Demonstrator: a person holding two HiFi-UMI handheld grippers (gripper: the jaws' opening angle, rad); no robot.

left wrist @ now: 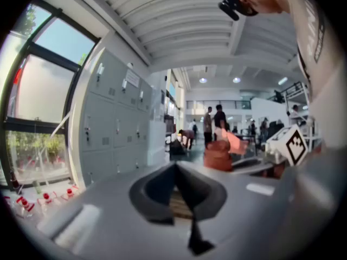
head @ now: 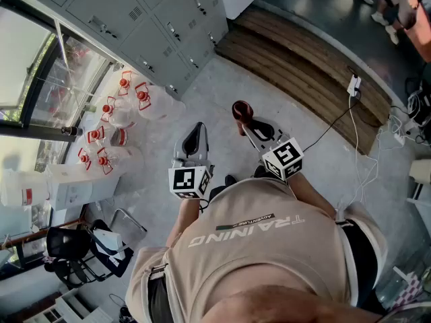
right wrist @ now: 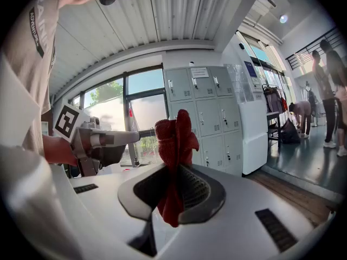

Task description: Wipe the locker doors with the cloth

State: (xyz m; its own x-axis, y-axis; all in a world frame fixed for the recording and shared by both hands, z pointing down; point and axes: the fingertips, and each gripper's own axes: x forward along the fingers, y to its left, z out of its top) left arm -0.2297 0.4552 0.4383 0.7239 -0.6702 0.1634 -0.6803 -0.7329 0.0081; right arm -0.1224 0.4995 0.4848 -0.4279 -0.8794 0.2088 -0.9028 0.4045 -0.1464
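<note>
though near lockers (head: 145, 32), bottles (head: 121, 116) beside window (head: 30, 59)

A person (head: 269, 247) held the left claw (head: 195, 136) and the right claw (head: 244, 118) over the concrete floor (head: 222, 86), a dark red cloth (head: 242, 110) bunched at the right one's tip. Grey lockers (head: 155, 25) stood ahead, with red-capped jugs (head: 128, 110) clustered beside the window (head: 27, 59).
</note>
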